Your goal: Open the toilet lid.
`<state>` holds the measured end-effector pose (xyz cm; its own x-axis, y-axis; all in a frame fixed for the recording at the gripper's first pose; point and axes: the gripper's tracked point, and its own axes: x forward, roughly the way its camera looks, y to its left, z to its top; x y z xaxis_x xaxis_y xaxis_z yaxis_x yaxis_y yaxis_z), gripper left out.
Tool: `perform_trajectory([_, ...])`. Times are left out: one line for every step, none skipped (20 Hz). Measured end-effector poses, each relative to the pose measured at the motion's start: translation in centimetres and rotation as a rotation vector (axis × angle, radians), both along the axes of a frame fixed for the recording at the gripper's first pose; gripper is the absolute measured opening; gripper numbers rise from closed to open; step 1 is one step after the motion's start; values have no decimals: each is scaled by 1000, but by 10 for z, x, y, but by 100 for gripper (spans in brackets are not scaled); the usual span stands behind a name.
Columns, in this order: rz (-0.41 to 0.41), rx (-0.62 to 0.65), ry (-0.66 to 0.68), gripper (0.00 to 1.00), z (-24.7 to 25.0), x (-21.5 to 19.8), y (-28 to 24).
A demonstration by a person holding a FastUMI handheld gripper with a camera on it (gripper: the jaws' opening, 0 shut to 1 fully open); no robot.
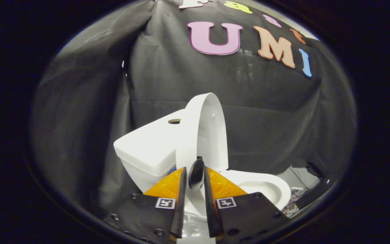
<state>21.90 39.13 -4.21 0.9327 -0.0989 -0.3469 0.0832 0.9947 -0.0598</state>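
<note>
Toilet lid (204,132) stands raised, near upright, against the white tank (147,149). Gripper (195,176) fingers sit narrowly apart, flanking a dark round knob (196,173) at the lid's edge; grasp cannot be confirmed. Bowl (266,189) lies beyond, uncovered.

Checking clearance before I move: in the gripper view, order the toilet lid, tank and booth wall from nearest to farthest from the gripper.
1. Toilet lid, raised, its edge between the fingers of the gripper.
2. Tank, just beyond the lid.
3. Booth wall, behind everything.
</note>
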Motion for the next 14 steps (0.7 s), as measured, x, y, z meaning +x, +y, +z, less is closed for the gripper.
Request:
perform_trajectory([8, -1, 8, 42, -3, -4, -4])
perform_trajectory([14, -7, 13, 54, -3, -8, -10])
perform_trajectory([18, -14, 18, 65, 0, -16, -15])
perform_trajectory([24, -20, 14, 77, -4, -16, -20])
perform_trajectory([28, -22, 6, 89, -2, -18, -26])
perform_trajectory([30, -23, -6, 100, 0, -23, -32])
perform_trajectory([36, -20, -21, 100, 3, -28, -38])
perform_trajectory([54, -1, -23, 100, 3, -31, -39])
perform_trajectory([60, -2, -22, 100, 3, -35, -44])
perform_trajectory([57, -8, -23, 100, 6, -42, -52])
perform_trajectory([56, -2, -29, 100, 9, -47, -59])
perform_trajectory([61, 13, -41, 100, 14, -51, -65])
perform_trajectory([51, 30, -52, 100, 18, -54, -73])
perform_trajectory([41, 48, -68, 100, 24, -59, -80])
